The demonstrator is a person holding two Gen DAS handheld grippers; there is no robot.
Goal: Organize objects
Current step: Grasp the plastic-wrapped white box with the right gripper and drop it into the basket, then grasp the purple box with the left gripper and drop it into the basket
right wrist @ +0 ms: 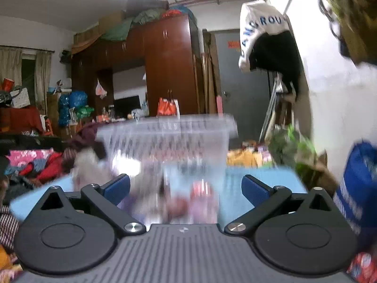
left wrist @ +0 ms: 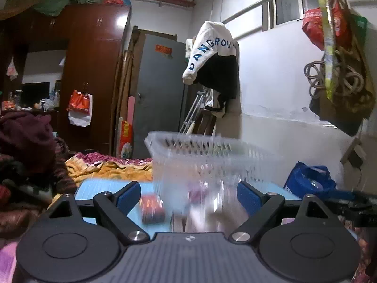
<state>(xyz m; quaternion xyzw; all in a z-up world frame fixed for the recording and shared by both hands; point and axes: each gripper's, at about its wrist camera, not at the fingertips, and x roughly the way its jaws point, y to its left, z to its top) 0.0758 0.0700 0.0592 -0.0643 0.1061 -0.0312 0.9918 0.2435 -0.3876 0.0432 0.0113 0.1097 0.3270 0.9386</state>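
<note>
Both jaws stand wide and empty: our left gripper (left wrist: 188, 194) and right gripper (right wrist: 186, 186) face the clear slotted plastic basket (left wrist: 202, 155) on the light blue counter (left wrist: 101, 186). Blurred small things show inside it, and a red-and-black item (left wrist: 152, 208) sits just beside it. We judge ourselves between placements; next comes picking that loose item and lifting it over the rim.

One clear slotted plastic basket (left wrist: 212, 151) on one light-blue mat (left wrist: 103, 186). One small red-and-black item (left wrist: 152, 208) beside basket; blurred, kind unclear. Pink and purple items inside basket, smeared, count unclear. One blue bag (left wrist: 308, 179) near wall. One white lettered garment (left wrist: 207, 47) hanging. Two grippers, each with two blue pads (left wrist: 129, 195), spread apart.
</note>
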